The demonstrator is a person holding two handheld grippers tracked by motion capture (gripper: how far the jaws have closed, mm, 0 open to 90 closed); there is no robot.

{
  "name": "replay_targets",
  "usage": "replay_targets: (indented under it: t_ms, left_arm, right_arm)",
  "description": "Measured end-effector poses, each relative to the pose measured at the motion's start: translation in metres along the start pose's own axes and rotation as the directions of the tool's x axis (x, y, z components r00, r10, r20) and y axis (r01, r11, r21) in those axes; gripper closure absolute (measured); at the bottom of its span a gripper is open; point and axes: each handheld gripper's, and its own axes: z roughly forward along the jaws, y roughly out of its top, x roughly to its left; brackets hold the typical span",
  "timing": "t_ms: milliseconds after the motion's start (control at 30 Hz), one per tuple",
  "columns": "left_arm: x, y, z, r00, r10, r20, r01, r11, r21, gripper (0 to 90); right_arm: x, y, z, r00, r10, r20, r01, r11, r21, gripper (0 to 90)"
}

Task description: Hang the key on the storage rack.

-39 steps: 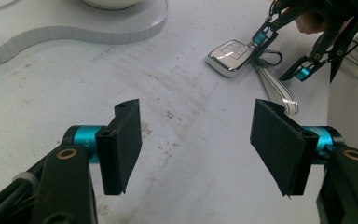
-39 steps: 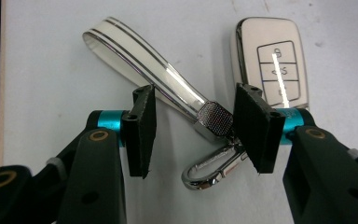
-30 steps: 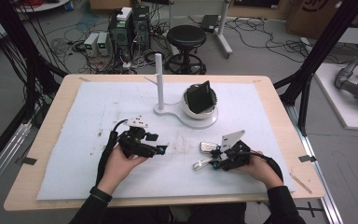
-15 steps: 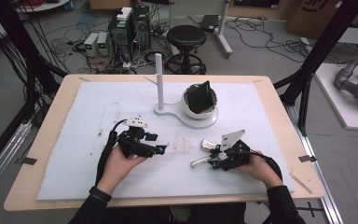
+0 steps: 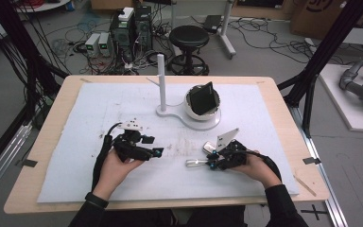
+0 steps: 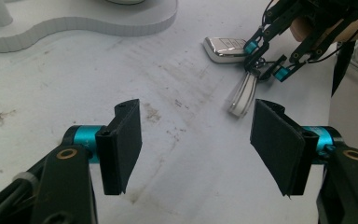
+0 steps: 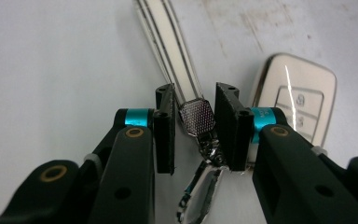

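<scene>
Waiting with its fingers (image 6: 123, 144) wide apart and nothing between them, the left gripper (image 5: 142, 147) hovers low over the worktop (image 5: 99, 109), aimed toward the keys (image 6: 242, 91) that lie ahead and to the right of its fingers. The step in hand looks like picking up that key set: a silver fob (image 7: 298, 105) and a long metal strip (image 7: 168, 32) joined at a small checkered tab (image 7: 196, 117).

The right gripper (image 5: 212, 161) has just been closing; its fingers (image 7: 165, 135) now stand near together on either side of the tab, with a thin gap showing at each side, so I cannot tell for sure that the pads are pressing yet. The fob lies just right of these fingers, the strip runs ahead of them.

Next, I judge, comes a firm pinch on the tab, then a slow lift so fob and strip hang free.

Beyond both grippers, a white bowl (image 5: 189, 106) on a stand holds a dark, flat thing (image 5: 202, 98) leaning upright.
</scene>
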Motion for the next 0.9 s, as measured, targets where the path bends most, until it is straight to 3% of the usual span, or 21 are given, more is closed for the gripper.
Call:
replay_targets:
  t_ms: [100,167,233,367,467,500,533,633,700,900]
  left_arm:
    - [0.001,-0.002,-0.004,1.0,-0.005,-0.007,0.005,1.0,-0.004,33.8]
    - [0.002,-0.003,-0.007,0.9999,-0.007,-0.01,0.007,0.9999,-0.008,33.8]
    - [0.003,-0.003,-0.009,0.9998,-0.013,-0.014,0.013,0.9998,-0.015,33.8]
    - [0.005,-0.004,-0.015,0.9996,-0.015,-0.023,0.015,0.9996,-0.024,33.8]
    - [0.006,-0.004,-0.02,0.9994,-0.018,-0.03,0.017,0.9994,-0.03,33.8]
    - [0.006,-0.004,-0.021,0.9993,-0.02,-0.031,0.019,0.9991,-0.038,33.8]
    - [0.007,-0.004,-0.023,0.9993,-0.018,-0.033,0.017,0.9991,-0.038,33.8]
    - [0.007,-0.004,-0.024,0.9991,-0.024,-0.034,0.022,0.9986,-0.048,33.8]
    - [0.008,-0.005,-0.024,0.9992,-0.024,-0.031,0.023,0.9987,-0.045,33.8]
    - [0.009,-0.005,-0.025,0.9993,-0.022,-0.031,0.021,0.999,-0.039,33.8]
  right_arm:
    - [0.001,0.009,0.007,0.9998,0.02,0.003,-0.02,1.0,-0.003,70.4]
    - [0.001,0.012,0.009,0.9997,0.025,0.006,-0.025,1.0,-0.011,60.9]
    - [0.0,0.011,0.01,0.9989,0.044,-0.013,-0.044,0.999,-0.013,59.2]
    - [-0.001,0.01,0.009,0.999,0.044,-0.012,-0.044,0.999,-0.011,66.0]
    - [0.002,0.011,0.009,1.0,0.002,0.001,-0.002,1.0,-0.006,69.6]
    - [0.004,0.012,0.009,0.9998,-0.019,-0.005,0.019,1.0,0.0,67.9]
    - [0.005,0.013,0.009,0.9991,-0.043,-0.002,0.043,0.999,-0.002,59.9]
    - [0.008,0.016,0.01,0.9974,-0.071,0.005,0.071,0.997,0.009,58.3]
    - [0.008,0.016,0.01,0.9977,-0.067,0.012,0.067,0.998,0.017,55.5]
    - [0.002,0.011,0.007,0.9992,-0.03,-0.027,0.03,0.999,0.022,64.3]
